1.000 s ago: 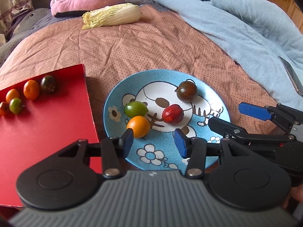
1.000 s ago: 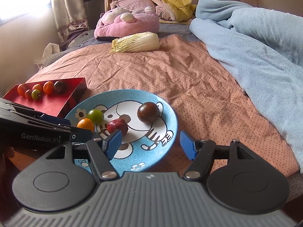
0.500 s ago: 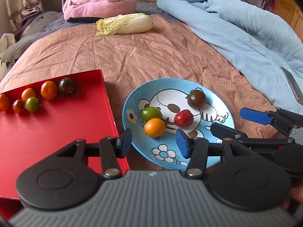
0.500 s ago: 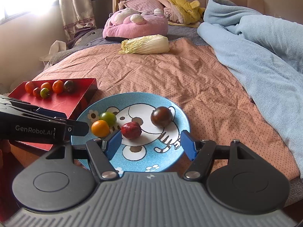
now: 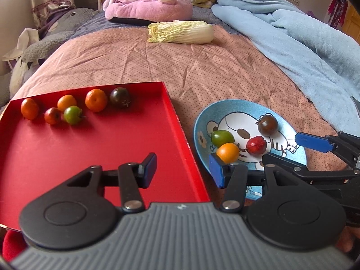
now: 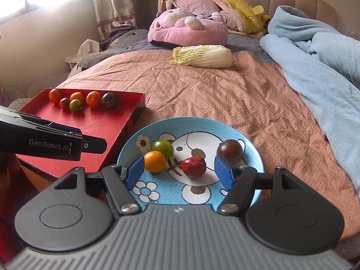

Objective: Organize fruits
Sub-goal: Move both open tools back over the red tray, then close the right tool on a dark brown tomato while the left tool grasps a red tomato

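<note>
A blue cartoon plate [image 6: 252, 157] [image 5: 202, 121] holds a green tomato [image 6: 163, 148], an orange tomato [image 6: 154, 161], a red fruit [image 6: 193, 166] and a dark tomato [image 6: 229, 151]. A red tray [image 5: 101, 146] [image 6: 101, 121] left of it holds several small tomatoes in a row at its far edge [image 5: 95, 100]. My left gripper [image 5: 182, 172] is open and empty, over the tray's right edge. My right gripper [image 6: 180, 173] is open and empty, low over the plate's near side, with the red fruit between its fingers.
A napa cabbage [image 6: 202, 56] lies farther back on the pink dotted bedspread [image 6: 213, 94]. A pink plush cushion [image 6: 186, 29] sits behind it. A light blue blanket [image 6: 326, 67] is heaped along the right side.
My left gripper has moved left, from over the plate to over the red tray's right edge. My right gripper has moved in over the plate around the red fruit. Both stay open.
</note>
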The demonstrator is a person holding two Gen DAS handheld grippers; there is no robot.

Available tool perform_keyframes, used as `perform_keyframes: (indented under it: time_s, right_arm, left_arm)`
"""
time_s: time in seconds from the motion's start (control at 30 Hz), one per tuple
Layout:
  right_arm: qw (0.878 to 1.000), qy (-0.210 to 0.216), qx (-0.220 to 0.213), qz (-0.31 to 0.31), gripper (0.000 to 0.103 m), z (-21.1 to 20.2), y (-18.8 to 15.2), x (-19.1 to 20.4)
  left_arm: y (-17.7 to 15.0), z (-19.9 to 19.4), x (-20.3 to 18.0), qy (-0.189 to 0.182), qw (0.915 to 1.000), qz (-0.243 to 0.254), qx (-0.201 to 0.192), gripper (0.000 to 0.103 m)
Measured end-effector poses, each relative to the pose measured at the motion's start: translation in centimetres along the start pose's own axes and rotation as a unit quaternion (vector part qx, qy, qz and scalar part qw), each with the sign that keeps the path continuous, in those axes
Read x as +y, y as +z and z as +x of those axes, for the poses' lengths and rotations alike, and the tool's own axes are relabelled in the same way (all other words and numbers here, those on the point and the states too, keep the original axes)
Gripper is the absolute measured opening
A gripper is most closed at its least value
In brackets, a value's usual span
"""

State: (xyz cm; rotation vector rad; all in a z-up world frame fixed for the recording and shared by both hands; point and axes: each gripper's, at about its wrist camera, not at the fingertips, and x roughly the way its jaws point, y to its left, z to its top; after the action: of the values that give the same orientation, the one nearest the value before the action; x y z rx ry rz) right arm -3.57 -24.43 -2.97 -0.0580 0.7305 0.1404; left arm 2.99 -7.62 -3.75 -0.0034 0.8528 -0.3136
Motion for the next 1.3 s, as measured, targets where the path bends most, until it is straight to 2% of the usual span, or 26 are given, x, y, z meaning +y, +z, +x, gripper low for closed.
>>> perform_keyframes:
  time_s: [0.33, 0.47, 0.6, 0.83, 1.07, 1.3]
  right_arm:
    - [0.996, 0.069, -0.005, -0.06, 0.073, 3.1, 3.1, 5.8]
    - [0.991, 0.098, -0.004, -0.086, 0.072, 5.5, 4.9, 8.5]
    - [0.99, 0.109, 0.004, -0.09, 0.071, 8.5, 6.8, 9.9]
    - [0.99, 0.113, 0.033, -0.073, 0.064, 14.2, 9.2, 10.6]
    - [0.988, 0.101, 0.066, -0.101, 0.056, 18.7, 10.2, 12.4]
    - [0.986, 0.099, 0.077, -0.109, 0.055, 20.7, 10.9, 13.3]
  left_arm:
    - [-0.3, -0.4, 6.7, 0.053, 0.9974, -0.048, -0.002, 0.054]
    - [0.5, -0.2, 10.1, 0.075, 0.9945, -0.073, -0.006, 0.054]
    - [1.7, 0.5, 12.8, 0.097, 0.9917, -0.084, -0.007, 0.054]
    - [3.0, 2.1, 16.0, 0.104, 0.99, -0.095, 0.004, 0.054]
    - [3.6, 3.9, 18.4, 0.093, 0.9893, -0.109, 0.024, 0.053]
    - [4.2, 5.1, 18.8, 0.085, 0.9925, -0.083, 0.029, 0.052]
